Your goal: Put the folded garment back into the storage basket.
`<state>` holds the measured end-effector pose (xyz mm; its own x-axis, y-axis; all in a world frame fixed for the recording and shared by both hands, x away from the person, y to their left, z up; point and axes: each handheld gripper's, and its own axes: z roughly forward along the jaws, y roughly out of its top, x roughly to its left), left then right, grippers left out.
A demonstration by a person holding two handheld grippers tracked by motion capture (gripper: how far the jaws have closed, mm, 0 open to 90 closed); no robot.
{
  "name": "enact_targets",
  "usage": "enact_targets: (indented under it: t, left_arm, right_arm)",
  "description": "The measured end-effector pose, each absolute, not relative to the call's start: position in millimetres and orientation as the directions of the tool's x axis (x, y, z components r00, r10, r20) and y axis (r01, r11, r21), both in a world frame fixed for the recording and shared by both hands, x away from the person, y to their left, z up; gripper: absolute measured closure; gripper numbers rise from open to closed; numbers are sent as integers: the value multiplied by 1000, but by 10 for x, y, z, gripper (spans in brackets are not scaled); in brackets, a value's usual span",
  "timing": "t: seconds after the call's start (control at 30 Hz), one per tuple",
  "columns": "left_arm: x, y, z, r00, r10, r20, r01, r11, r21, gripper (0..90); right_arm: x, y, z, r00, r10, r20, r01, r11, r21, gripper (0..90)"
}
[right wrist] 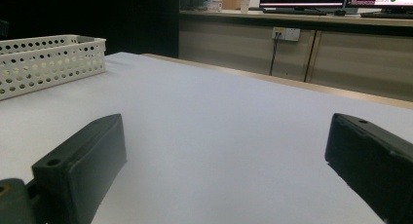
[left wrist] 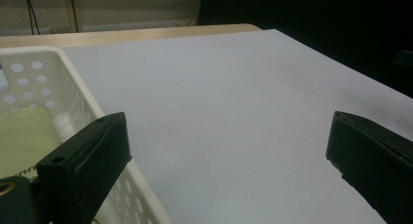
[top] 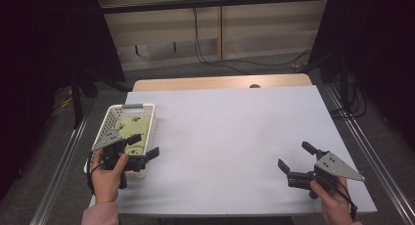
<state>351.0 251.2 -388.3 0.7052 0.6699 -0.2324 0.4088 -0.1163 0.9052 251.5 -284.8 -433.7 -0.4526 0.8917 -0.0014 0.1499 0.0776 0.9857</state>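
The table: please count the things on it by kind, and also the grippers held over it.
White perforated basket: 1
Pale yellow-green items inside the basket: at least 1, the exact count is unclear
Grippers, both open: 2, the left gripper and the right gripper
Total: 4

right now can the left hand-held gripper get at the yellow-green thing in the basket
Probably yes. The left hand-held gripper hangs open at the near end of the white basket, whose top is open, and nothing covers the yellow-green thing inside.
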Motion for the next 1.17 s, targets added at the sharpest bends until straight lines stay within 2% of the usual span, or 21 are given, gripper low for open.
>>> enact_targets:
  t: [0.07, 0.1, 0.17, 0.47, 0.57, 0.67, 1.17]
  left_arm:
    - [3491, 2503, -3887, 704, 664, -251, 424, -109, 899, 23]
    - [3498, 2517, -3878, 703, 677, -218, 409, -135, 902, 23]
    - [3493, 2506, -3889, 705, 671, -229, 400, -109, 910, 23]
    - [3475, 2537, -3907, 709, 672, -214, 391, -121, 912, 22]
    - [3450, 2526, -3917, 702, 669, -243, 406, -95, 909, 23]
    - [3455, 2550, -3919, 710, 673, -208, 380, -118, 917, 23]
    - [3421, 2559, -3935, 713, 668, -214, 363, -89, 928, 23]
  right_arm:
    - [2515, -2847, -4337, -454, 891, 0, 150, 77, 986, 11]
    - [2515, -2847, -4337, -456, 890, 0, 150, 78, 986, 11]
    - [2515, -2847, -4337, -455, 890, 0, 150, 76, 986, 11]
    - [2516, -2844, -4334, -459, 889, 4, 148, 72, 986, 11]
    - [2514, -2841, -4333, -454, 891, 4, 150, 72, 986, 11]
    - [2517, -2839, -4334, -455, 890, 5, 151, 72, 986, 11]
    - [2520, -2833, -4332, -458, 889, 8, 149, 68, 986, 11]
